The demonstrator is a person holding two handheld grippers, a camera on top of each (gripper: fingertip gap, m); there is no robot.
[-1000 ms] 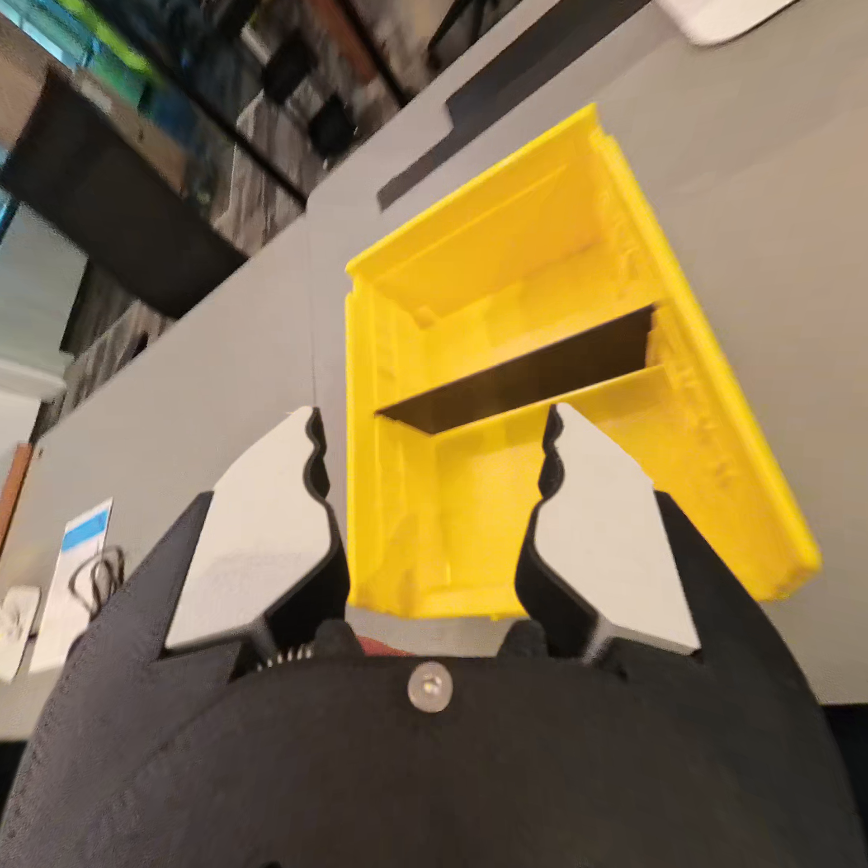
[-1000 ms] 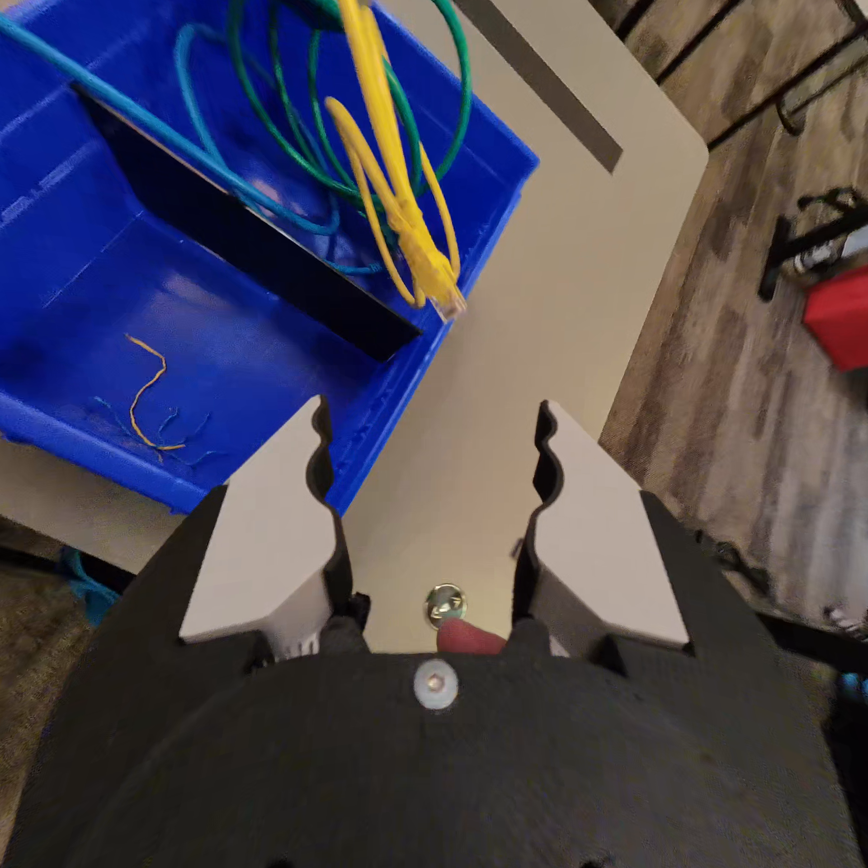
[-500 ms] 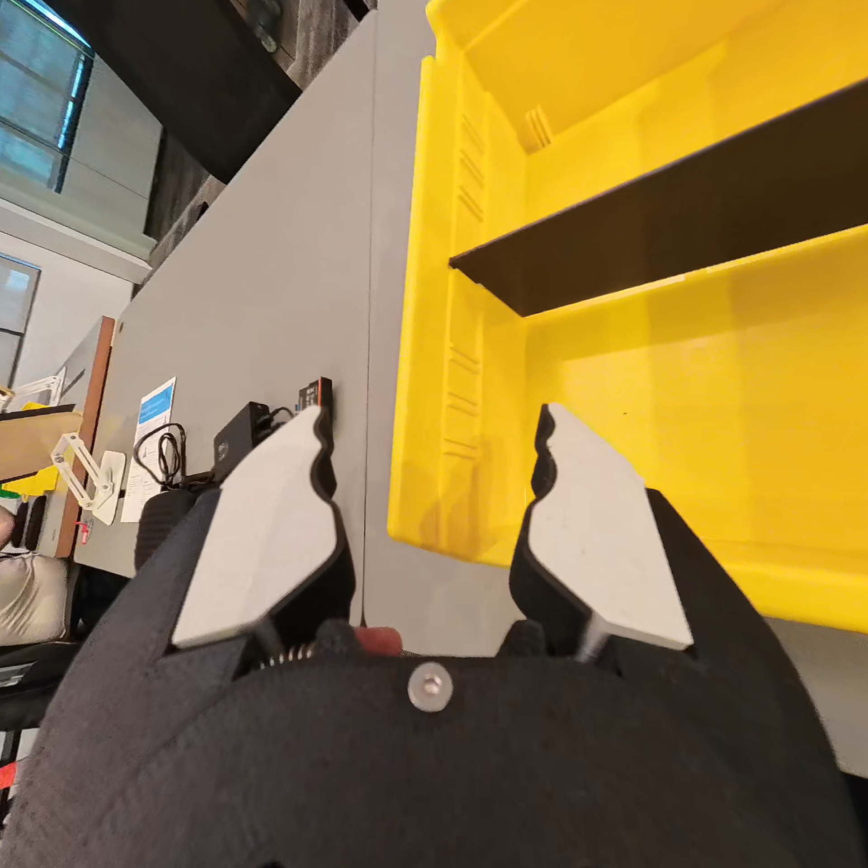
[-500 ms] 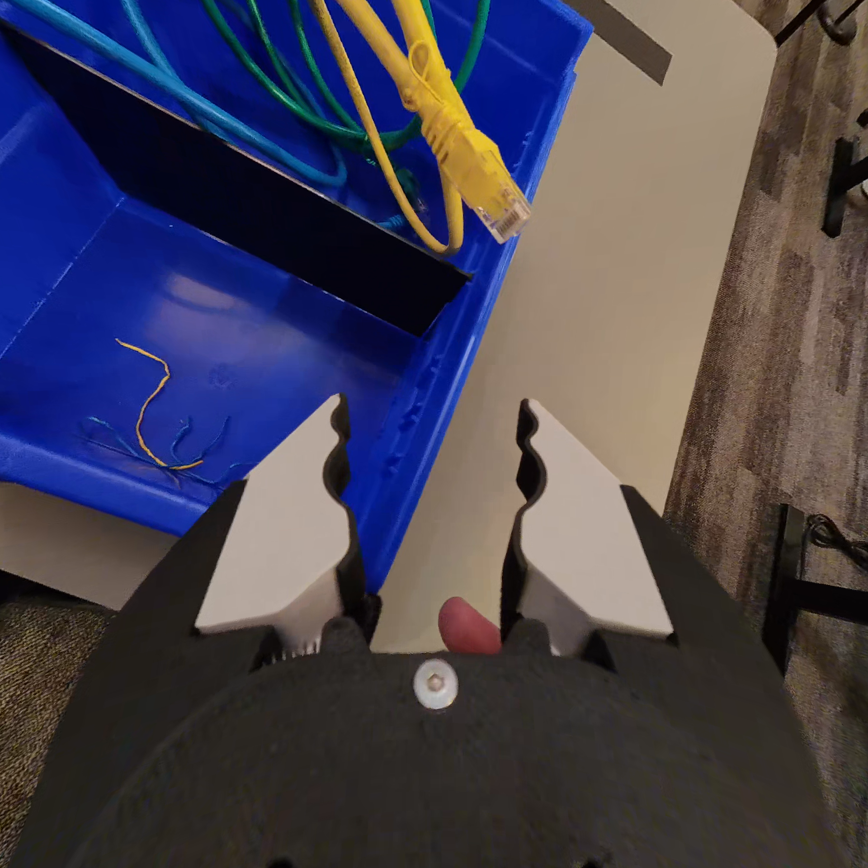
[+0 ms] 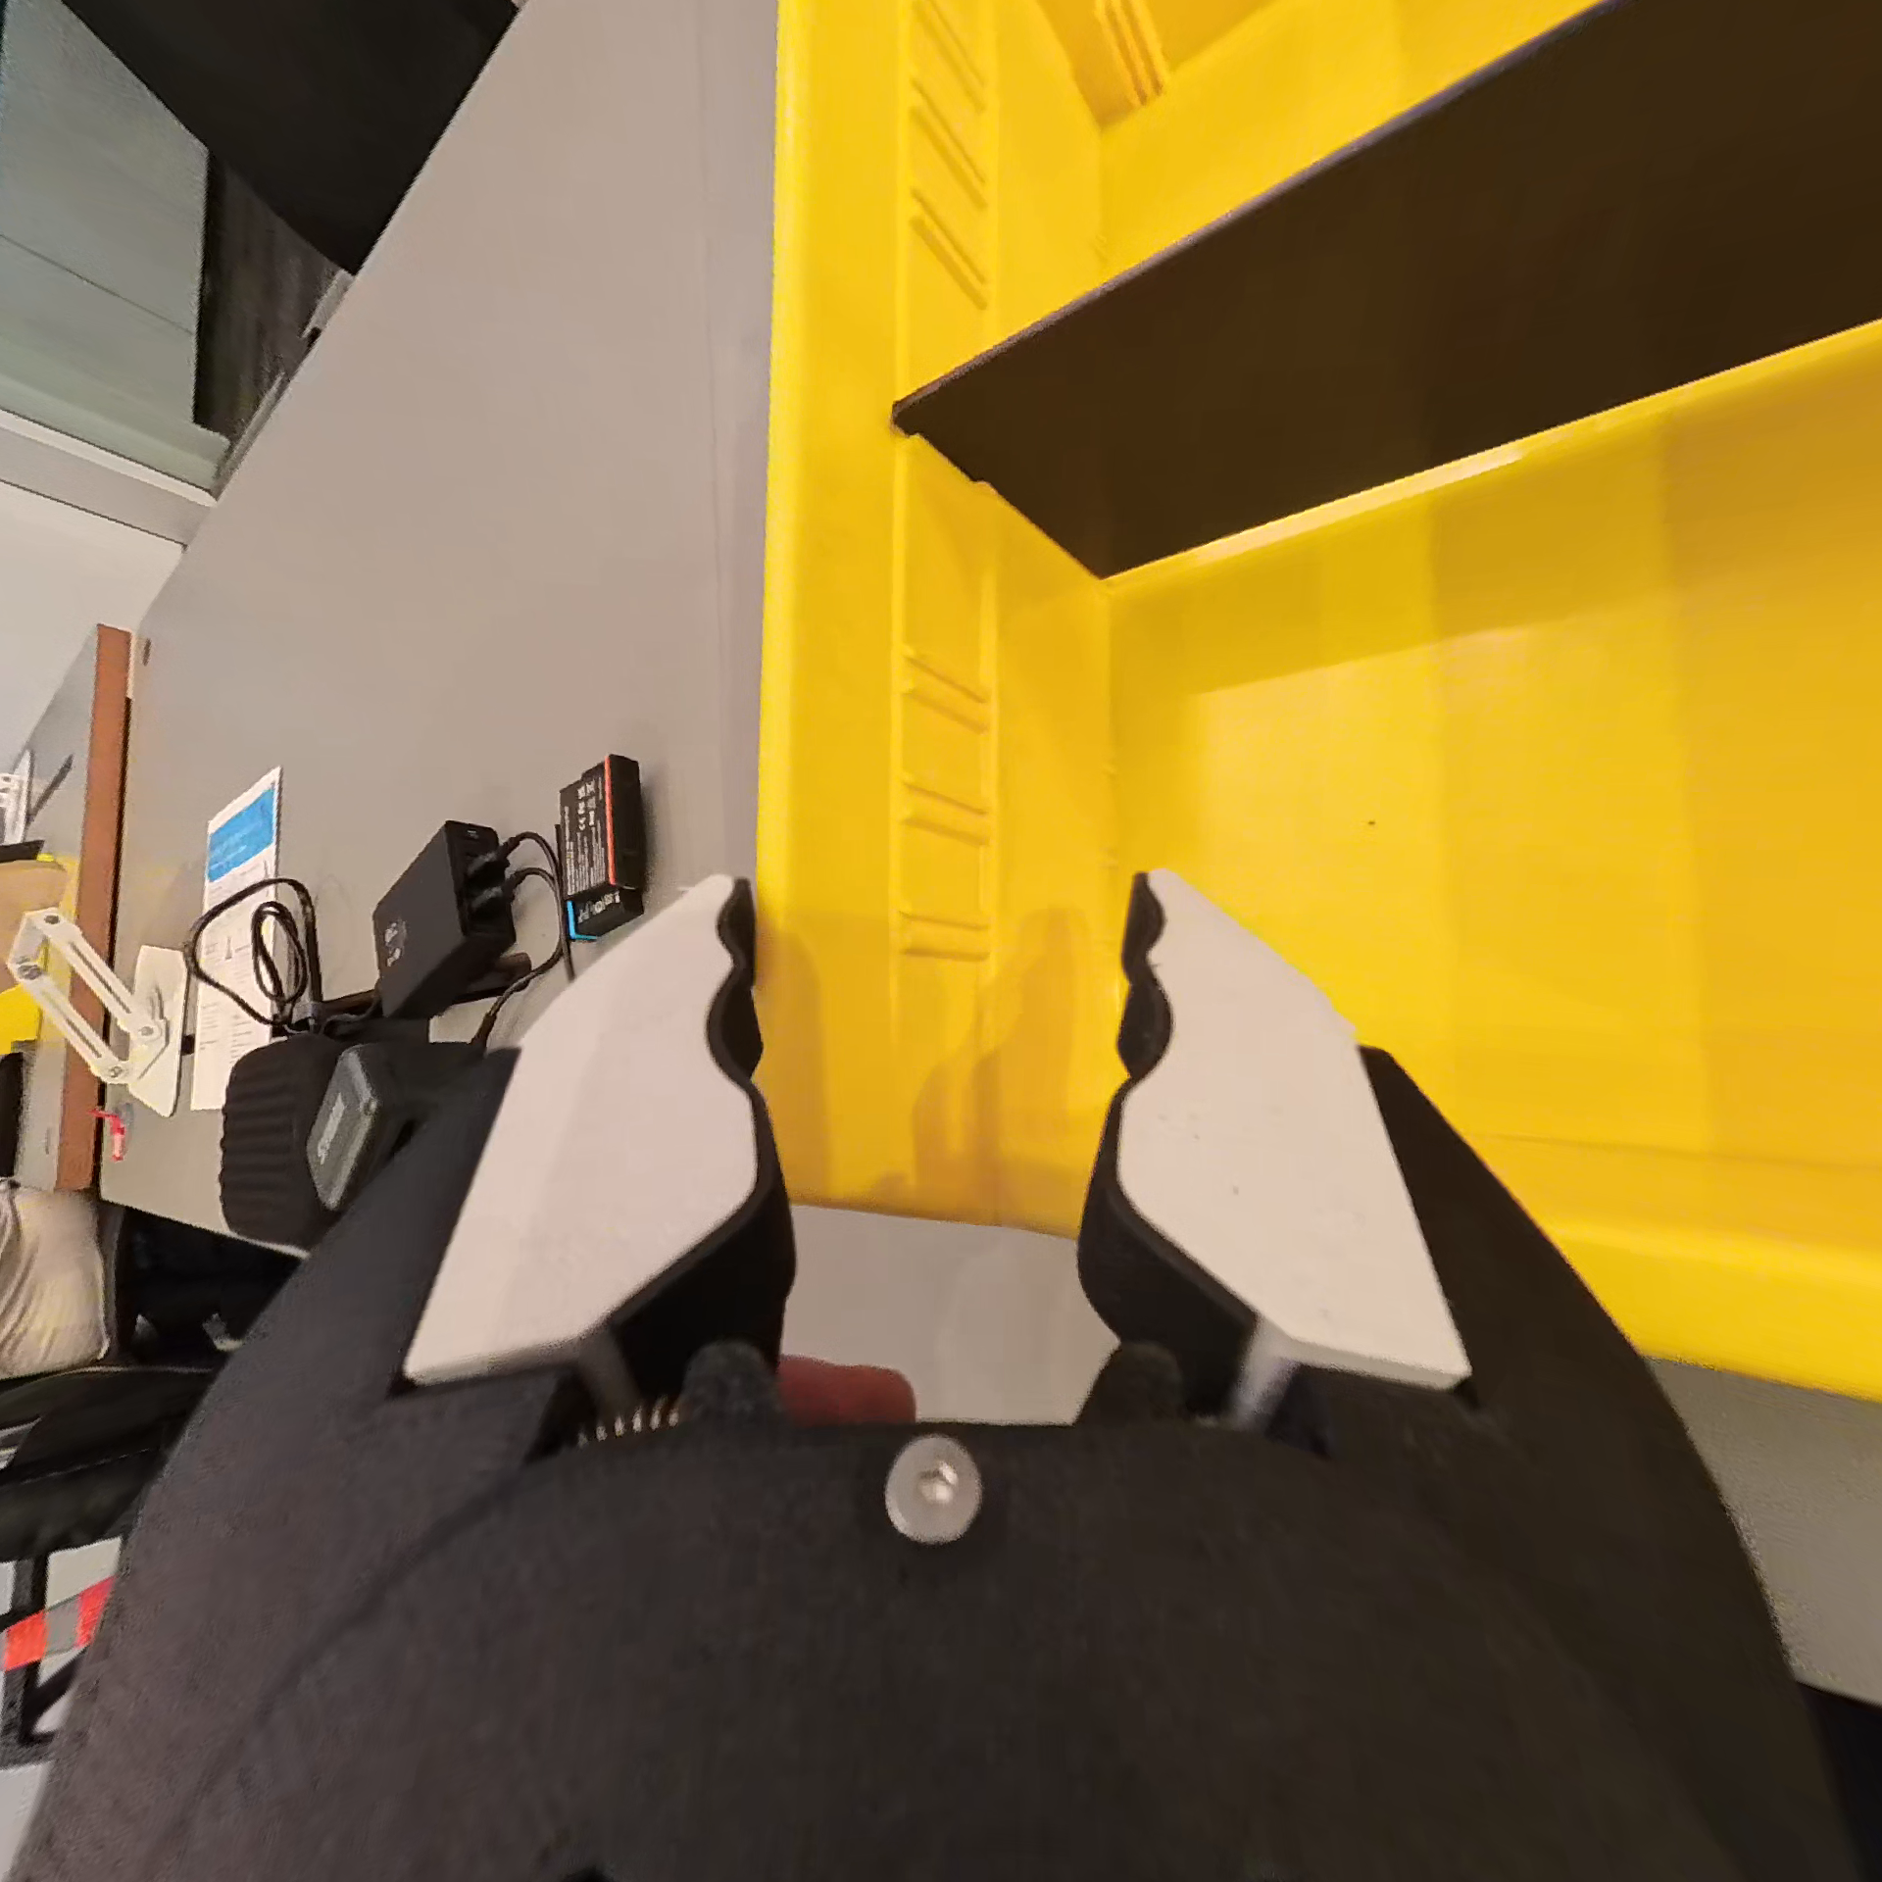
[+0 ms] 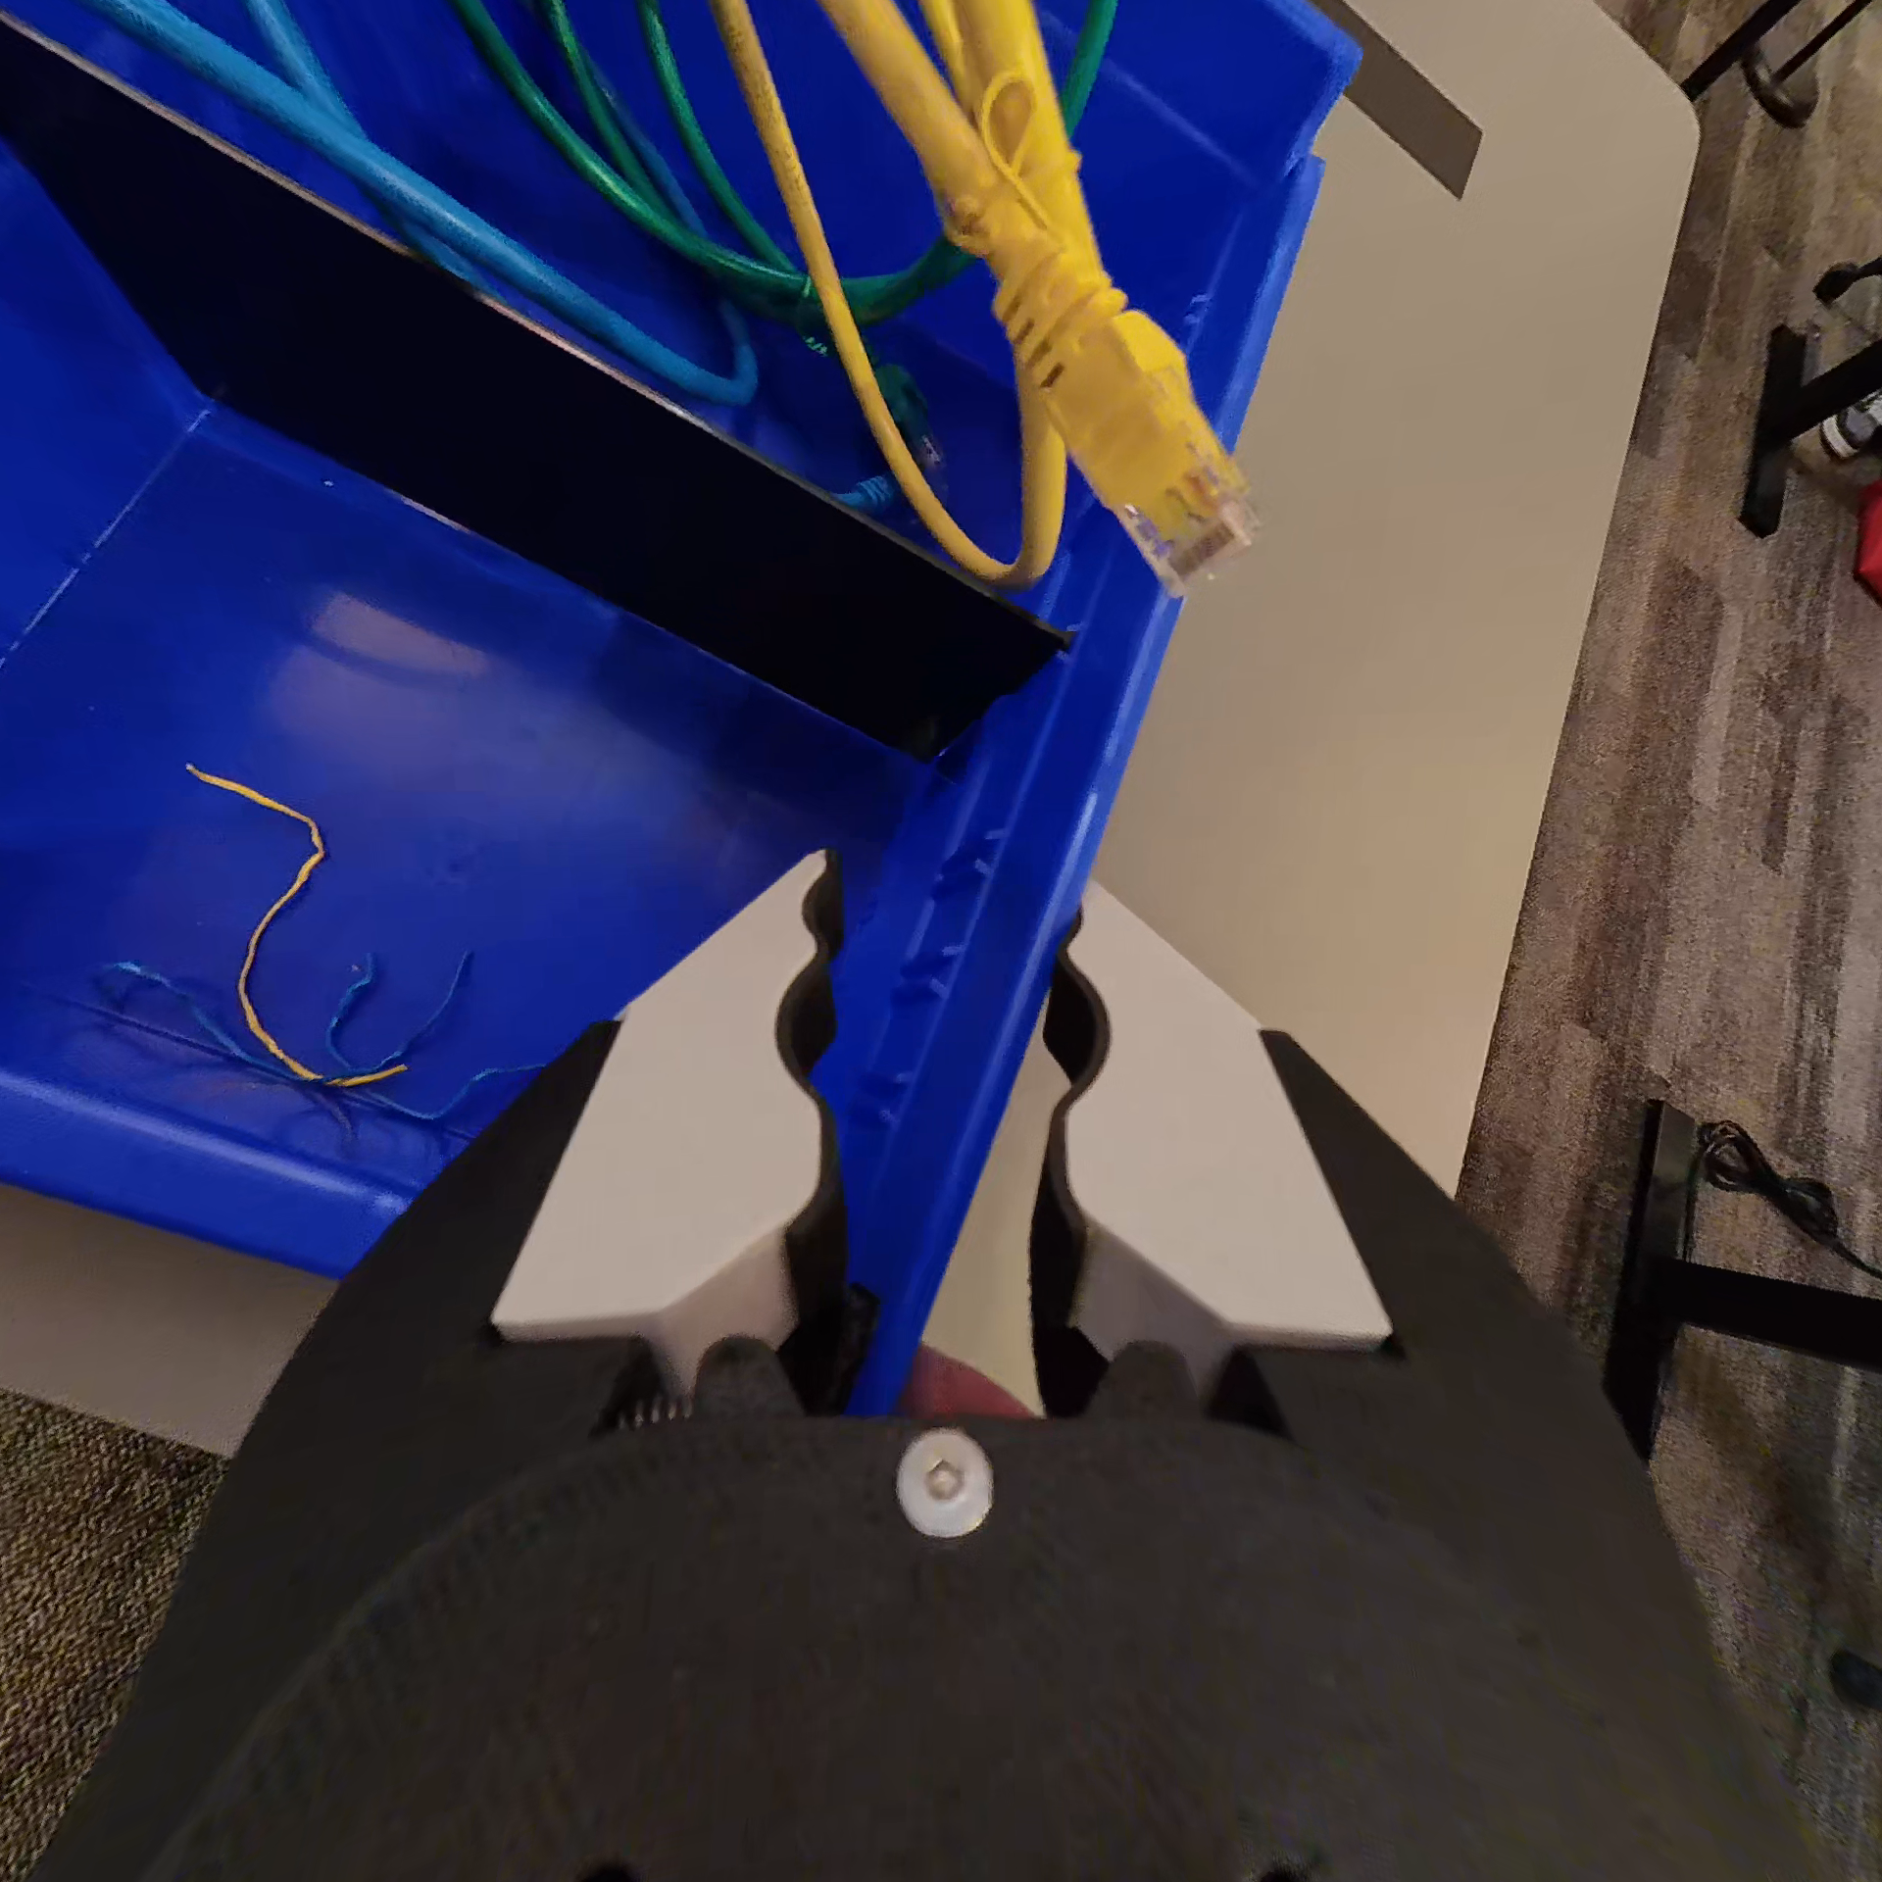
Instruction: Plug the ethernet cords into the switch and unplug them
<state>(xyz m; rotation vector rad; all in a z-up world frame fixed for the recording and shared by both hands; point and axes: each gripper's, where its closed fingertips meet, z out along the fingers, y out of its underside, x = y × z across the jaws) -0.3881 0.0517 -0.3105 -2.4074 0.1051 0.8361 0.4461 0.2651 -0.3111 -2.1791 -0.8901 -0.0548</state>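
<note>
The left gripper (image 5: 942, 906) has its jaws released and spread across the near left corner of a yellow bin (image 5: 1426, 815) on the grey bench (image 5: 458, 458); the left finger lies outside the bin wall and the right finger over the near compartment, though whether either touches the plastic is hard to tell. A black divider (image 5: 1324, 387) splits the bin into two compartments. Farther along the bench lie a black charger (image 5: 433, 932) with cables plugged in, a small black battery pack (image 5: 603, 840) and a white-and-blue paper sheet (image 5: 239, 845). The right gripper (image 6: 942, 896) straddles the right side wall of a blue bin (image 6: 957, 917), its jaws narrowed around that wall but seemingly not clenched on it. In the far compartment, beyond a black divider (image 6: 611, 479), lie the ethernet cords: a light blue cord (image 6: 428, 214), a green cord (image 6: 652, 204) and a yellow cord (image 6: 1018, 204), whose yellow plug (image 6: 1151, 448) sticks out over the bin's right rim. Thin wire scraps (image 6: 275, 967) lie in the near compartment. No switch is in view.
</note>
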